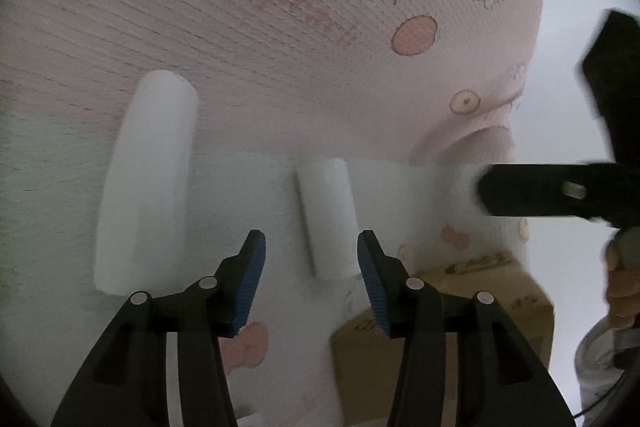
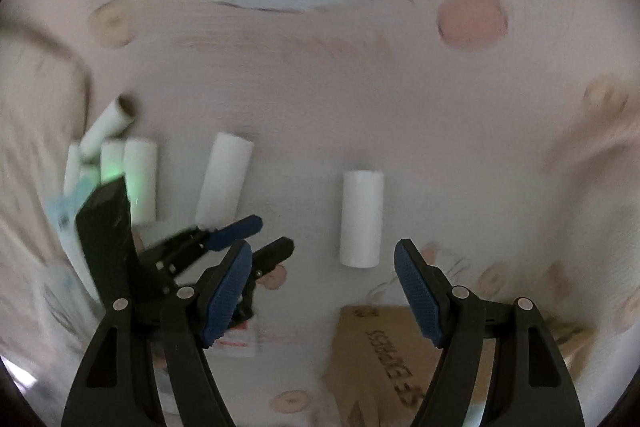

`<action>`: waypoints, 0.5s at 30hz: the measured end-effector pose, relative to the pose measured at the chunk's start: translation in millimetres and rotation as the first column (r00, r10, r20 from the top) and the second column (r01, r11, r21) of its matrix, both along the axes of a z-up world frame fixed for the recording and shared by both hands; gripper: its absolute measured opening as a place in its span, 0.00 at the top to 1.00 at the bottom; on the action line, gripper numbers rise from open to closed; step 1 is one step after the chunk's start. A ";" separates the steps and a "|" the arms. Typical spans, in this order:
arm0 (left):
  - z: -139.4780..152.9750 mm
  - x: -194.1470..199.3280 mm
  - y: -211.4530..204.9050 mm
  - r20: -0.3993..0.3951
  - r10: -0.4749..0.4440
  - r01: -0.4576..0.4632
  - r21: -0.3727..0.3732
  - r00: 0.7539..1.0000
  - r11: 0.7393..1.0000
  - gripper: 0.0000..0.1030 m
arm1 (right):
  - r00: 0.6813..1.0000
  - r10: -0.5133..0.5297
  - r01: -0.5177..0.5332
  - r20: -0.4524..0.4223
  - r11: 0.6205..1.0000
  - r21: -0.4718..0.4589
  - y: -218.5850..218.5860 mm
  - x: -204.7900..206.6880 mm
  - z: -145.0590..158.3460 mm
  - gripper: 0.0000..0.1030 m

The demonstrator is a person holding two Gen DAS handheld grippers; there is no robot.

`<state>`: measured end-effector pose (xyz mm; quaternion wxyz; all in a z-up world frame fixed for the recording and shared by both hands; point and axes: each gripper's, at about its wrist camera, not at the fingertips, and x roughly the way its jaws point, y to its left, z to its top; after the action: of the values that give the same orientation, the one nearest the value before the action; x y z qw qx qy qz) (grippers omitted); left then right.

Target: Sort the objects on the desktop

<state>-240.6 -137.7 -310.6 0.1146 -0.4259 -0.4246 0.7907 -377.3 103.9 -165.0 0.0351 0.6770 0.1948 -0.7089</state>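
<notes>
White paper rolls lie on a pink cartoon-print cloth (image 1: 248, 39). In the left wrist view my left gripper (image 1: 311, 279) is open and empty, just short of a short white roll (image 1: 329, 219); a longer roll (image 1: 146, 183) lies to its left. My right gripper shows there as a black shape (image 1: 552, 195) at the right. In the right wrist view my right gripper (image 2: 323, 291) is open and empty, just below a short roll (image 2: 361, 219). Another roll (image 2: 224, 179) lies left of it. My left gripper (image 2: 240, 239) shows open at lower left.
Several white rolls (image 2: 120, 163) are piled at the left of the right wrist view. A brown cardboard box (image 2: 384, 355) sits at the near edge, also in the left wrist view (image 1: 448, 327). A small white card (image 2: 236, 341) lies near the box.
</notes>
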 end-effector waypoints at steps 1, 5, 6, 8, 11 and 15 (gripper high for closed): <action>-0.2 -3.0 2.9 -0.009 -0.003 0.003 0.007 1.000 1.000 0.49 | 0.997 -0.070 0.071 0.029 0.997 -0.016 10.0 -9.5 -7.5 0.30; 0.6 -16.1 19.2 -0.030 -0.036 0.034 -0.059 0.999 0.998 0.49 | 0.925 -0.366 0.376 0.101 0.920 -0.109 48.3 -37.5 -36.8 0.30; 0.1 -17.6 23.0 -0.028 -0.046 0.044 -0.069 0.999 0.997 0.49 | 0.888 -0.447 0.459 0.106 0.878 -0.140 60.1 -41.8 -44.7 0.30; -0.9 -18.0 29.3 -0.015 -0.069 0.068 -0.085 0.997 0.994 0.49 | 0.835 -0.540 0.550 0.102 0.821 -0.156 73.2 -43.6 -53.8 0.30; -4.7 -17.2 34.0 0.014 -0.088 0.089 -0.103 0.996 0.991 0.49 | 0.791 -0.608 0.612 0.075 0.779 -0.135 82.7 -47.1 -68.6 0.30; -21.2 -16.6 25.1 0.059 -0.071 0.071 -0.005 0.996 0.997 0.49 | 0.788 -0.614 0.615 0.047 0.783 -0.094 85.8 -48.4 -81.8 0.30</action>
<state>-257.3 -112.6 -331.8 0.1285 -0.4642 -0.4096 0.7747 -425.7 189.7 -246.8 -0.1610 0.7057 -0.0738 -0.6860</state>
